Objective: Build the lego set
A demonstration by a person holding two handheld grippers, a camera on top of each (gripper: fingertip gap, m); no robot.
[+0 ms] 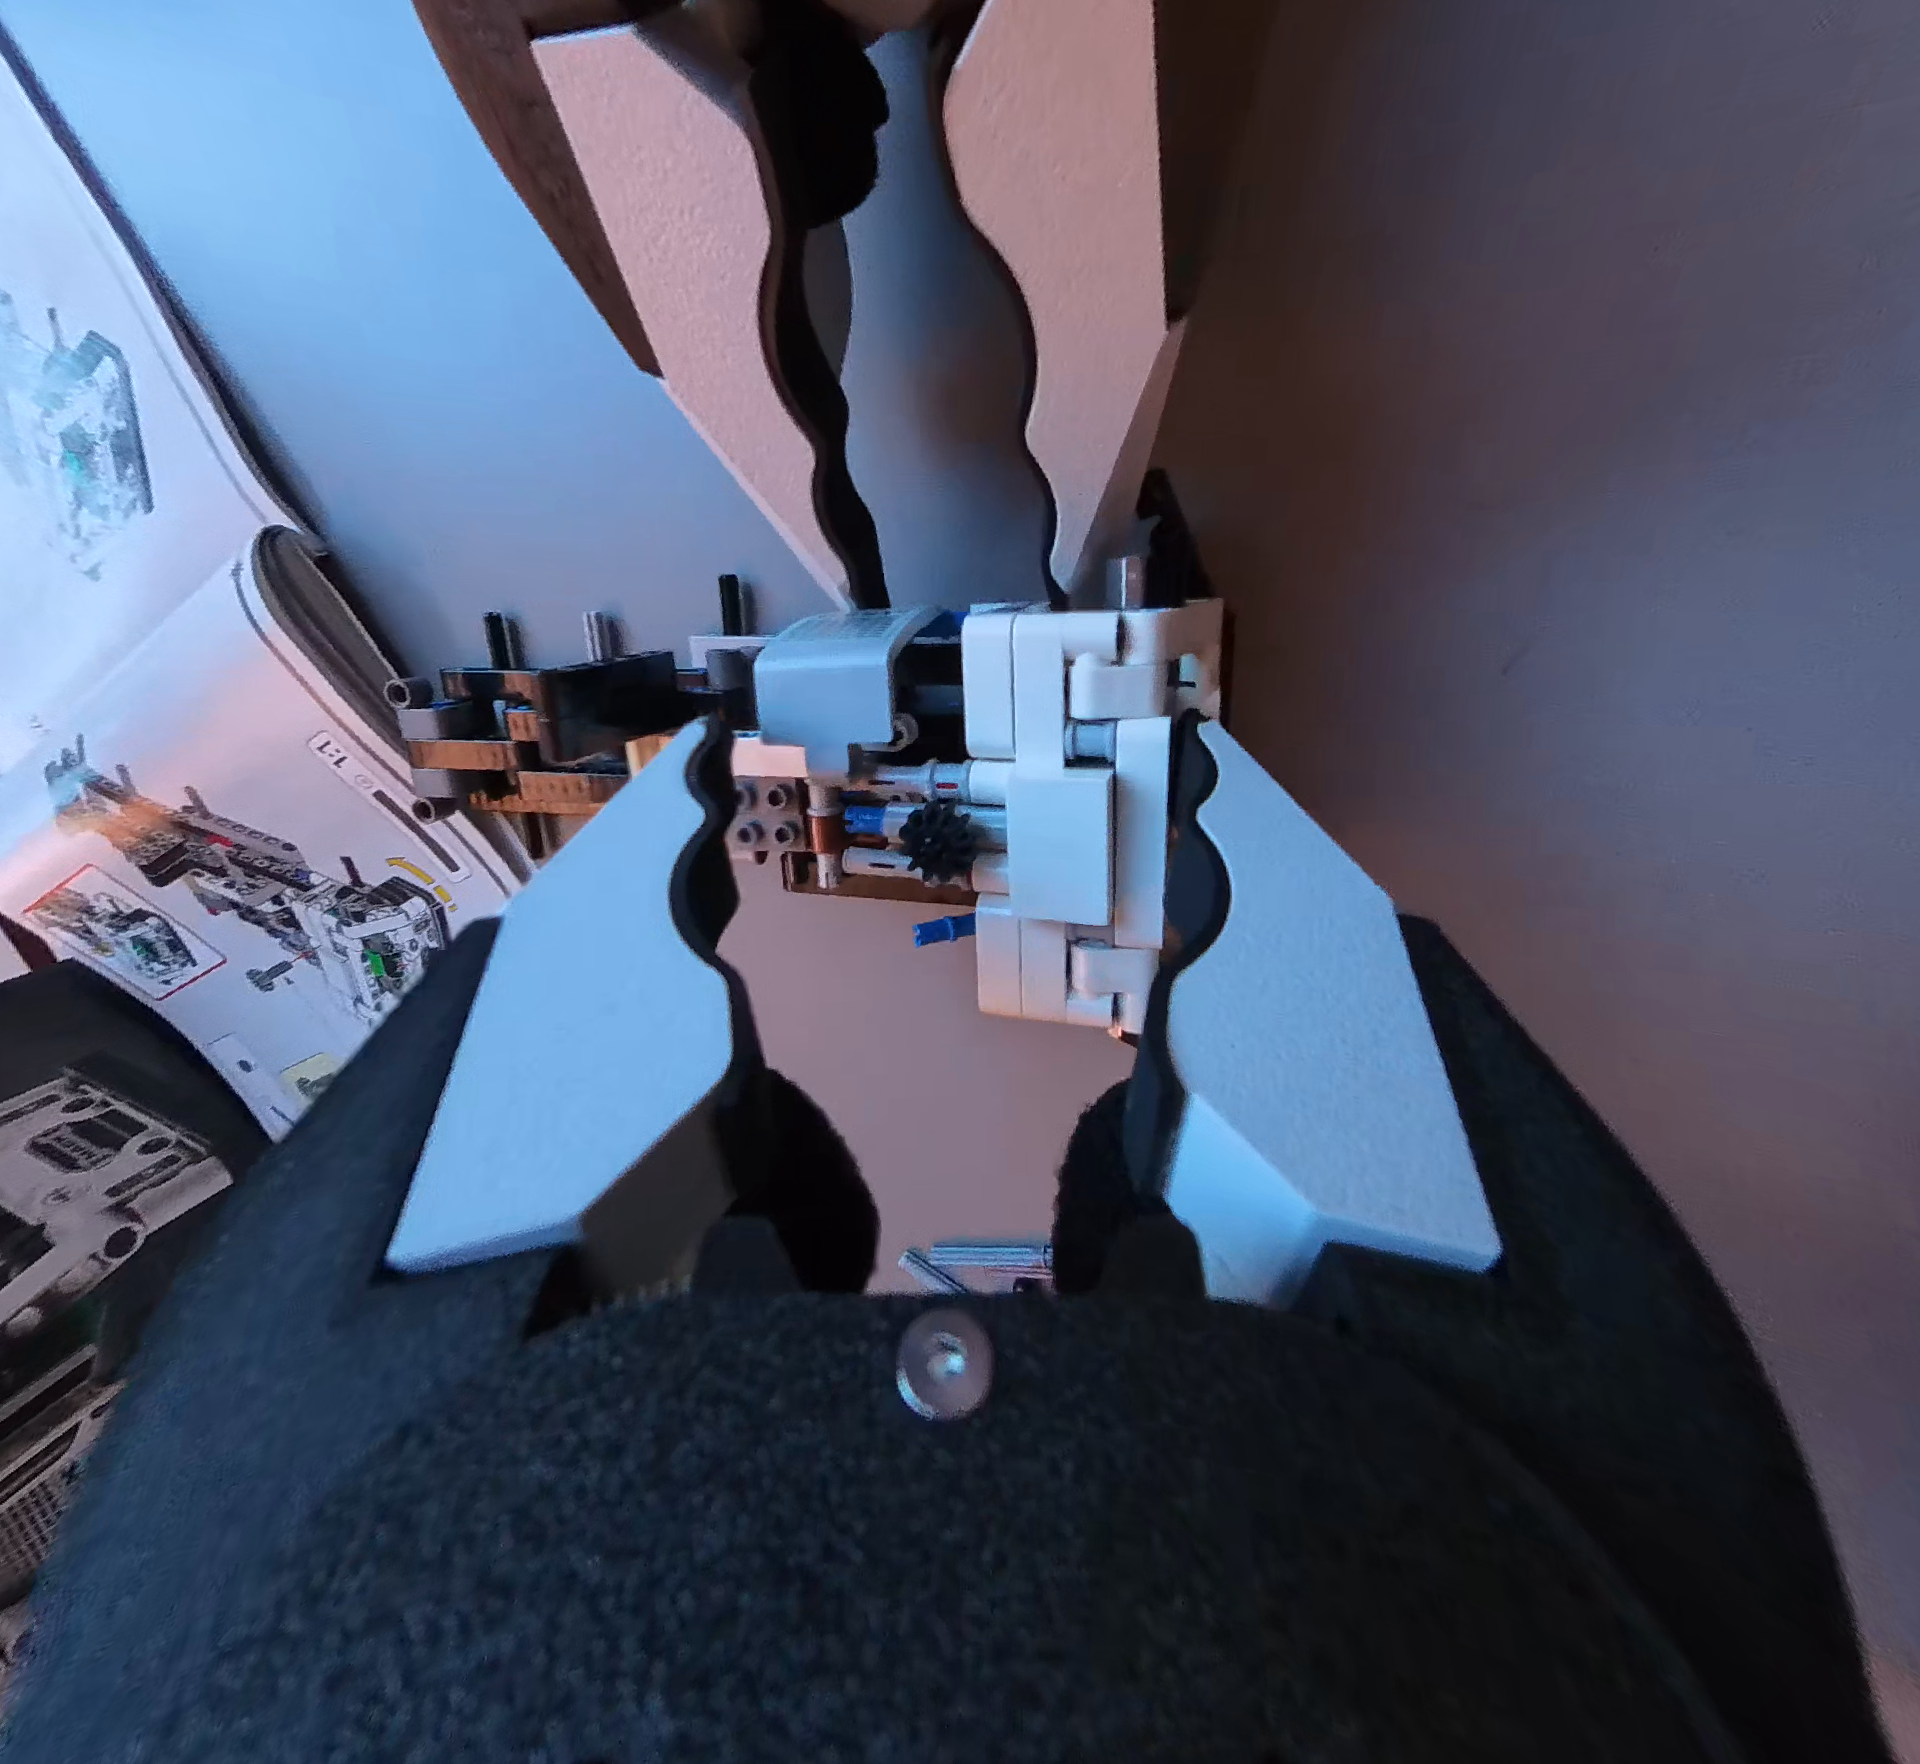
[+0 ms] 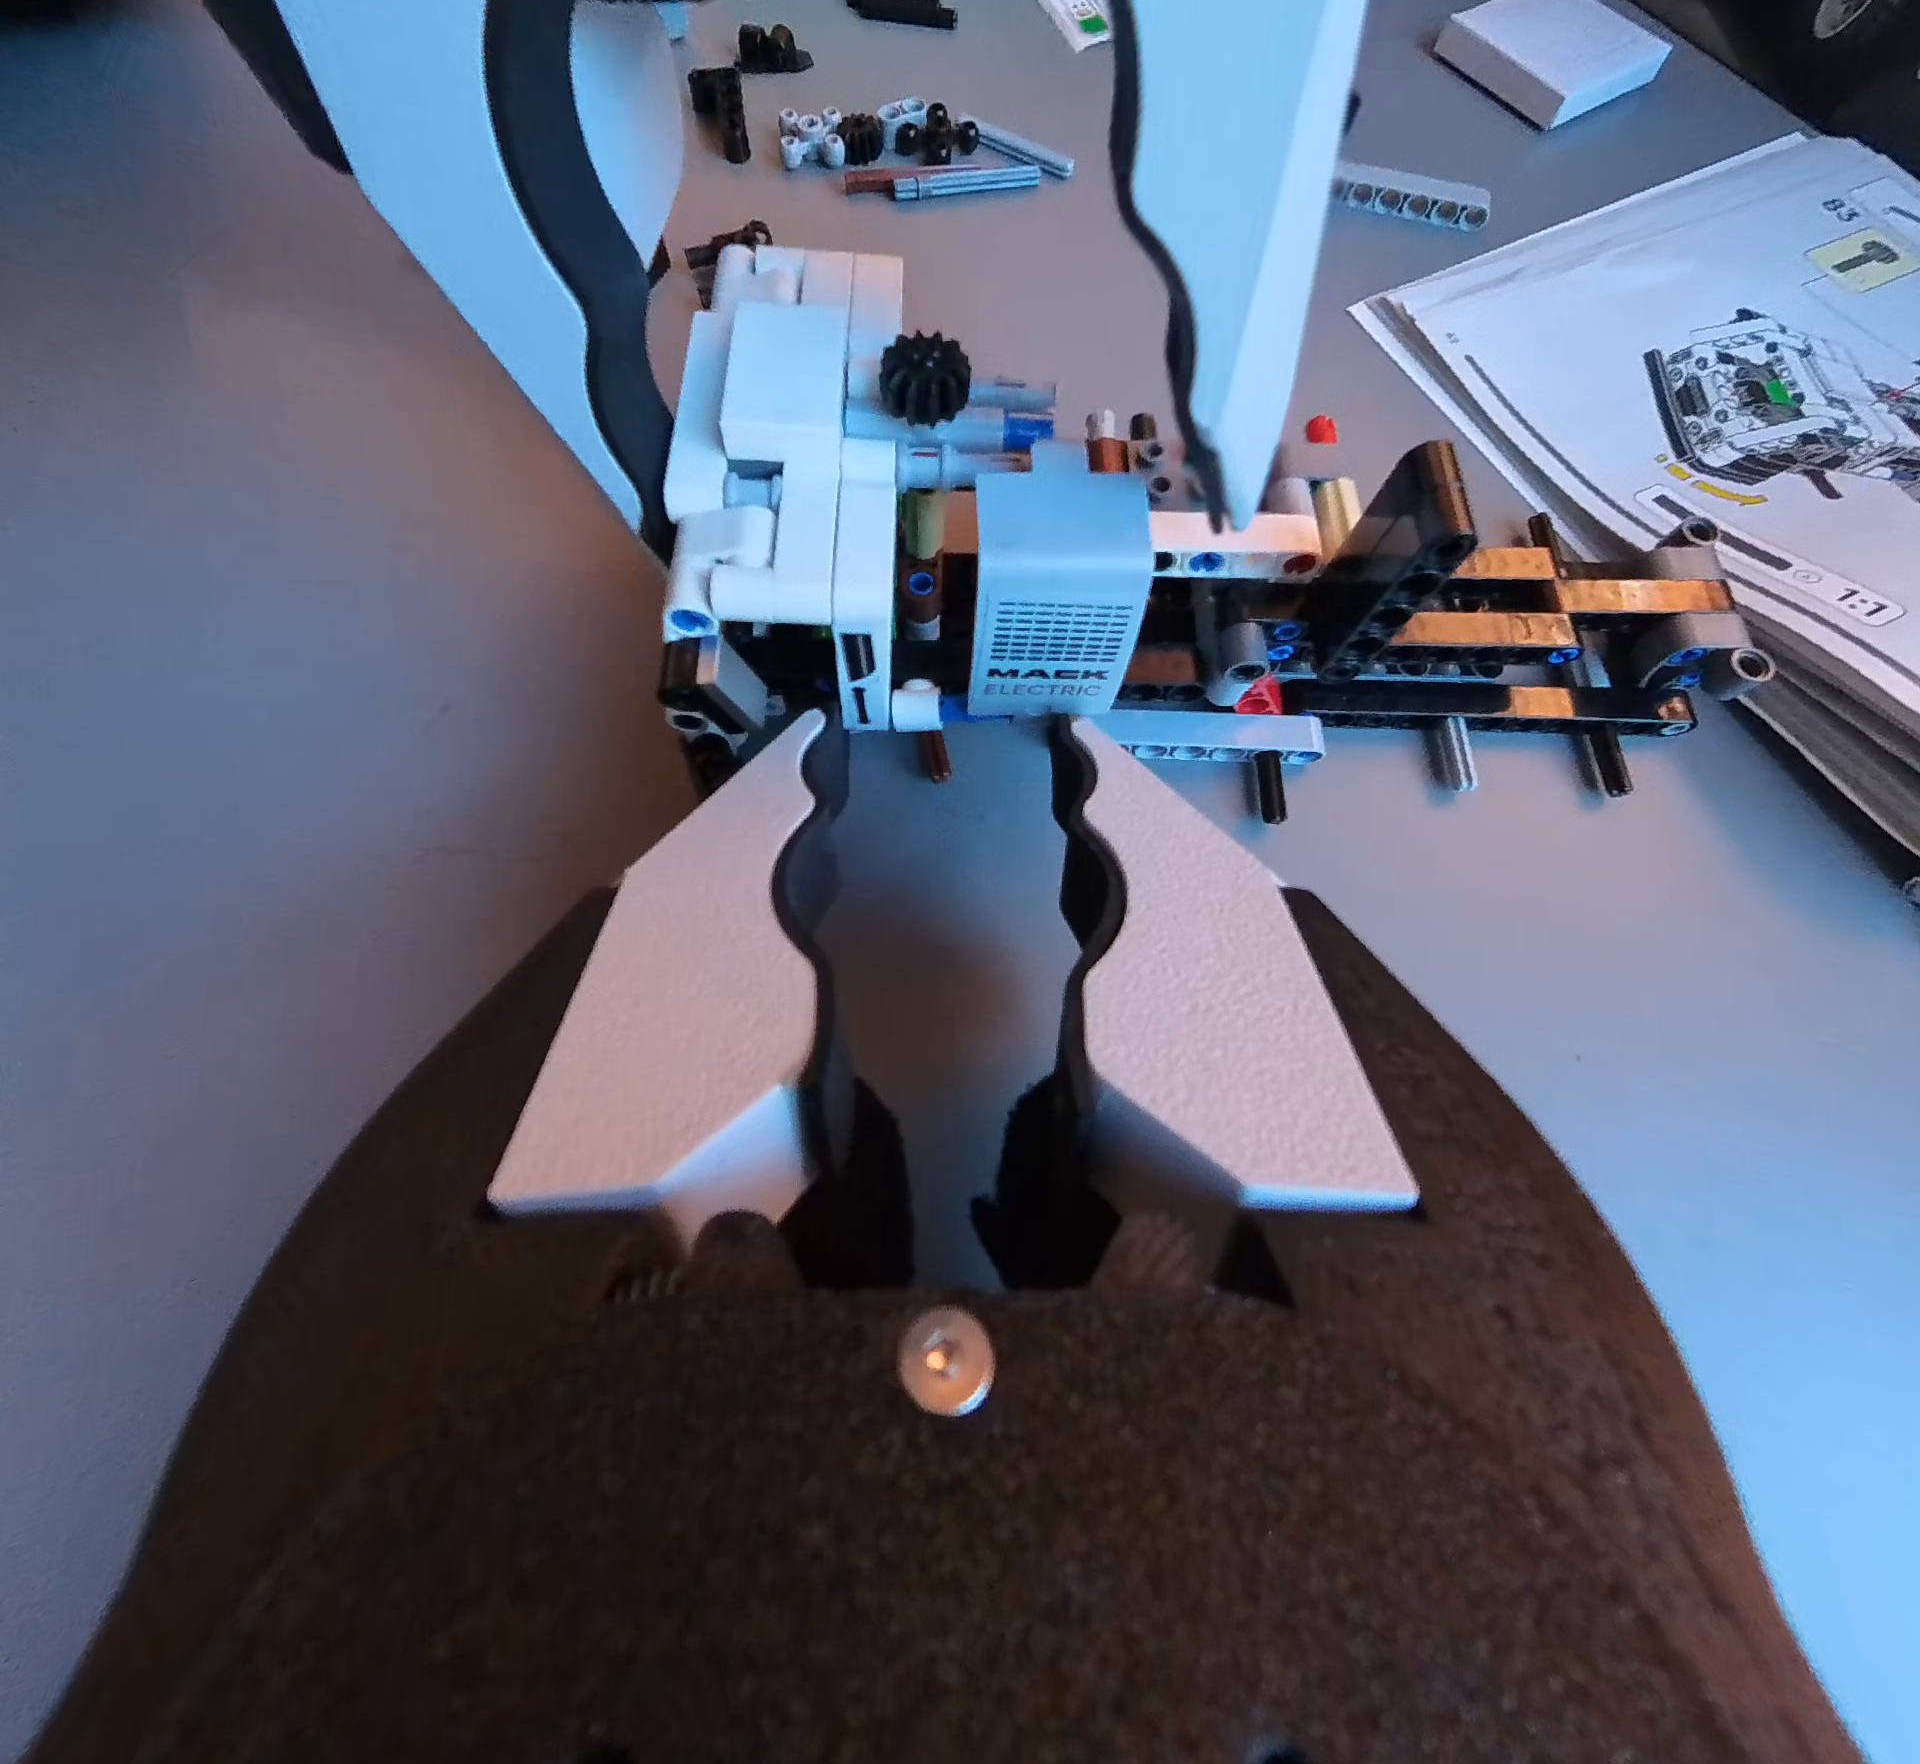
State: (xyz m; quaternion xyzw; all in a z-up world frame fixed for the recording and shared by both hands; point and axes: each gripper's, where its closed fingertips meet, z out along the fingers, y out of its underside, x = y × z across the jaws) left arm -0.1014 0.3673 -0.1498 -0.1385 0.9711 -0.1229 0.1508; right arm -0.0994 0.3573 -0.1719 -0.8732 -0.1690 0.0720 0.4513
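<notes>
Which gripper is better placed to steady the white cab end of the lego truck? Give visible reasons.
Left. The left gripper is open with its fingers either side of the white cab. The right gripper is open too, but sits beside the grey block.

1. I see a pale grey table [image 2: 312, 675] carrying everything.
2. A part-built lego truck chassis [image 2: 1039, 592] lies on it, its black beam frame reaching toward the open instruction booklet [image 2: 1662, 364] at the right.
3. Behind the chassis I see a cluster of loose small parts [image 2: 894, 140], grey axles [image 2: 966, 179], a white beam [image 2: 1413, 202] and a white box [image 2: 1553, 52].
</notes>
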